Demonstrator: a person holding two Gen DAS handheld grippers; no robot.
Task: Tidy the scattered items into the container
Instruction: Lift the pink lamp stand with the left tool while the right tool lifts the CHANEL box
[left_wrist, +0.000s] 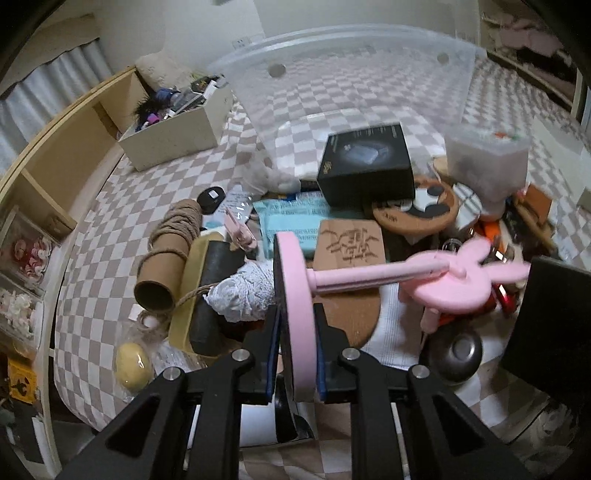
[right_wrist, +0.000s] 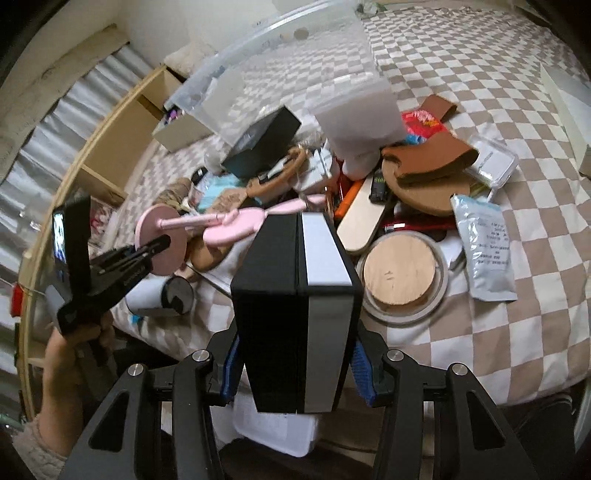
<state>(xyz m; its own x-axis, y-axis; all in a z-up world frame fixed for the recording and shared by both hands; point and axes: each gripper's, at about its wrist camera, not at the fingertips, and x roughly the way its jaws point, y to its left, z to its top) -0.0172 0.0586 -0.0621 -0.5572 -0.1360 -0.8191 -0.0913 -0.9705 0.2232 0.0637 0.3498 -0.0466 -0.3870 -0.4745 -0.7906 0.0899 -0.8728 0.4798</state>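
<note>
Left wrist: left gripper (left_wrist: 295, 354) fingers pinching pink bunny stand (left_wrist: 295, 314) by its round base, stem jutting right over bed clutter; clear container (left_wrist: 351, 70) lying beyond fingers.
Right wrist: right gripper (right_wrist: 295, 373) fingers clamping black-and-grey box (right_wrist: 295, 306); stand hanging left of them.

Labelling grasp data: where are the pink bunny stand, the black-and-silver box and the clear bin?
pink bunny stand (left_wrist: 295, 314), left wrist view, round base.
black-and-silver box (right_wrist: 295, 306), right wrist view, end face.
clear bin (left_wrist: 351, 48), left wrist view, wall.
</note>
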